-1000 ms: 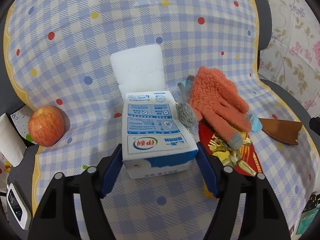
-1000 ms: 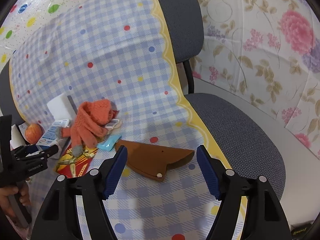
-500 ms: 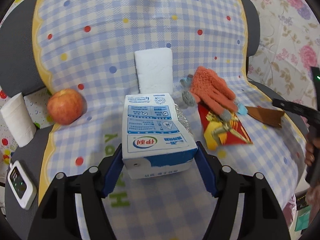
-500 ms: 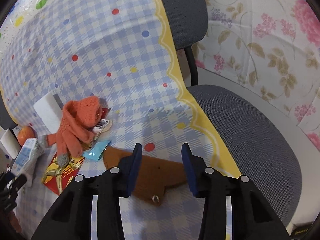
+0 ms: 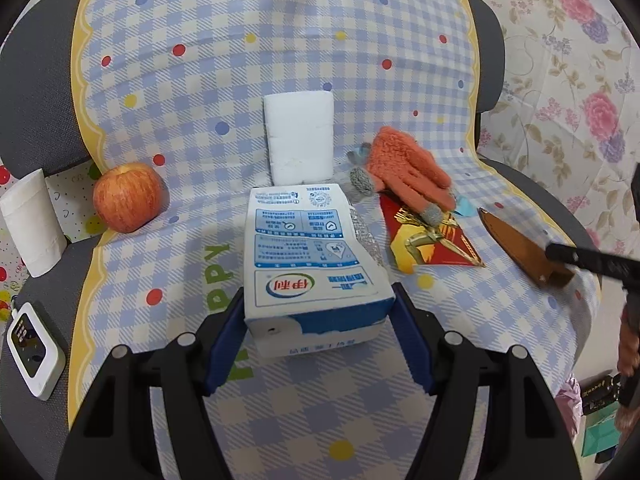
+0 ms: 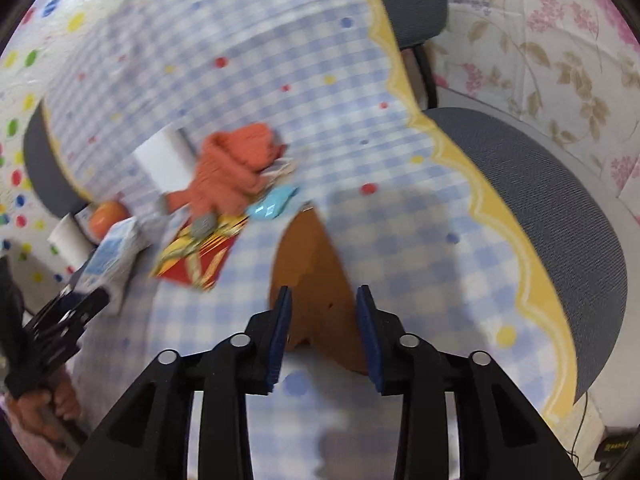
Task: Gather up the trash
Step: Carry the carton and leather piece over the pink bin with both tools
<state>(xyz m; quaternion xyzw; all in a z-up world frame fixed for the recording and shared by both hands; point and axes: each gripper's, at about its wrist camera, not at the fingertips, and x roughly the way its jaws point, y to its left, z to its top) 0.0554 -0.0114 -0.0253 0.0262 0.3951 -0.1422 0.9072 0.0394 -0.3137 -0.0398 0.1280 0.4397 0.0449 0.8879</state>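
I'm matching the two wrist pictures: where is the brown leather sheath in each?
Left wrist: brown leather sheath at the right edge, beyond the red packet.
Right wrist: the sheath is low centre, between the right gripper jaws.
Shared landmark: orange glove.

Both tongs share one build. The left tongs (image 5: 318, 334) and the right tongs (image 6: 324, 330) each have two matte black plastic arms that fork into angular struts. A round silver screw head sits at each joint. Flat, deep blue pads line the inner faces of the fingers (image 6: 280, 332).
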